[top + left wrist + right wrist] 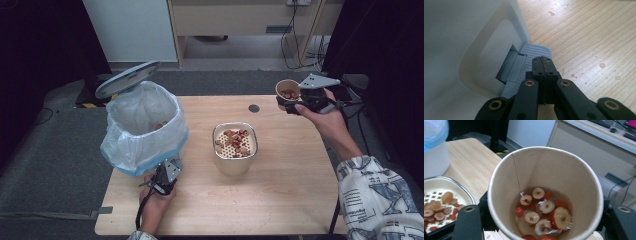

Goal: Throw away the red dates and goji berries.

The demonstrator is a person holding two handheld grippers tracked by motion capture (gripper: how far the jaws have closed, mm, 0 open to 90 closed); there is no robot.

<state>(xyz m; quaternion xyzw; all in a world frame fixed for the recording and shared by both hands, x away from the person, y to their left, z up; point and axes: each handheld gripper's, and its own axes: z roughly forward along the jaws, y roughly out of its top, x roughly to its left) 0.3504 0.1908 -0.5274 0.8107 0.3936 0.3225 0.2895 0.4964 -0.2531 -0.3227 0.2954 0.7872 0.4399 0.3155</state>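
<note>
Paper cup (545, 192) with sliced red dates and liquid at its bottom sits clamped between the jaws of the right gripper (300, 100), held upright at the upper right of the high view, off the far right corner of the table (280, 200). Low in that view, the left gripper (165, 177), its jaws pressed together on nothing, rests on what seems to be the grey pedal (534, 53) of the bin (142, 125), whose lid (127, 78) stands raised. Mid-table sits a strainer bowl (235, 147) holding more fruit.
</note>
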